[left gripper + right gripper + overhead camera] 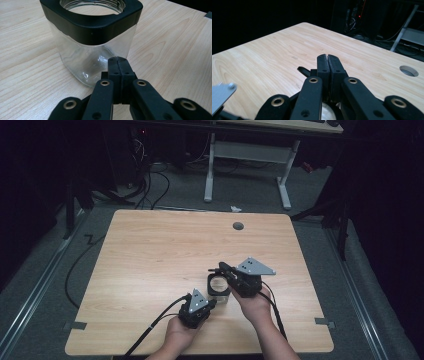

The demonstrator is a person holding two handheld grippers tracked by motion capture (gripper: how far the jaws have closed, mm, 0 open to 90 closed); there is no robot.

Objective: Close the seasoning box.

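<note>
A clear glass jar (218,289) with a square black rim and no lid stands near the table's front middle. In the left gripper view the jar (92,47) rises just beyond my left gripper (118,60), whose jaws are pressed together with nothing between them. In the high view the left gripper (212,303) sits at the jar's near left corner. My right gripper (217,269) hovers over the jar's far right edge, pointing left. Its jaws (327,57) are shut and empty, and a bit of the jar's mouth (327,112) shows beneath them.
The wooden table (150,255) has a round cable hole (238,225) near its far edge, and tape marks (325,322) at the side edges. A white desk frame (247,152) and floor cables lie beyond. The left gripper's grey plate (222,93) shows in the right gripper view.
</note>
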